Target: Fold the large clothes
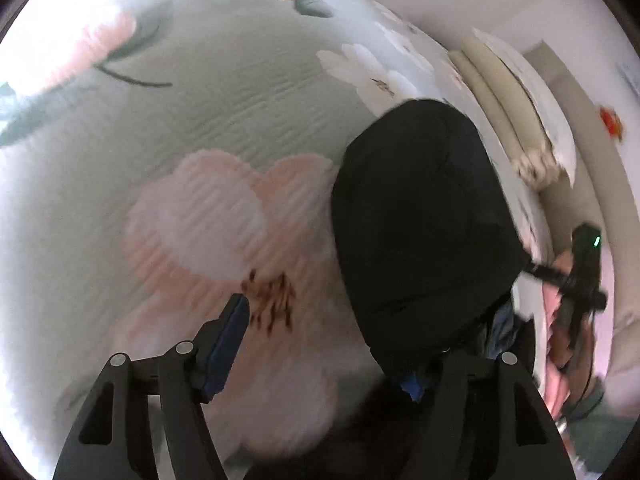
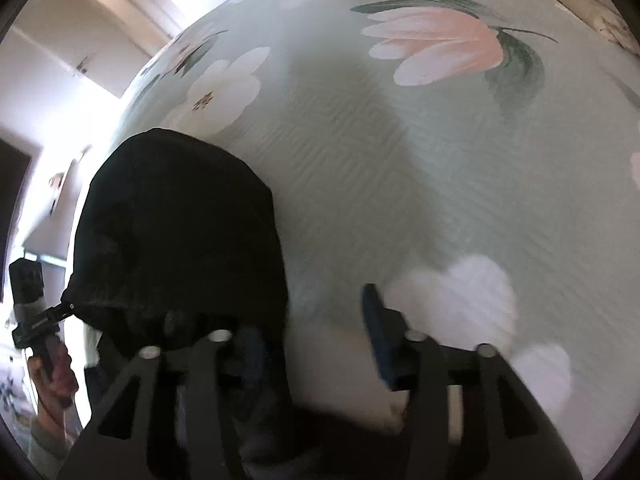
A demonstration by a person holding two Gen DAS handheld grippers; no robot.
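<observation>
A black garment (image 1: 420, 216) lies bunched on the flowered bed sheet (image 1: 224, 128). In the left wrist view it fills the right side, and its near edge drapes over the right finger of my left gripper (image 1: 324, 344). That gripper's jaws stand well apart; the left blue pad (image 1: 230, 332) is bare over the sheet. In the right wrist view the garment (image 2: 176, 240) covers the left finger of my right gripper (image 2: 312, 316). Its right blue pad (image 2: 378, 336) is free and the jaws are apart. Neither pair of pads presses the cloth. Both views are blurred.
The pale green sheet with pink and white flowers (image 2: 440, 160) spreads across the bed. Cream folded bedding or pillows (image 1: 504, 112) lie at the bed's far right edge. A hand holds the other gripper (image 1: 580, 276) beside the garment, and white walls and a doorway (image 2: 100, 20) stand beyond.
</observation>
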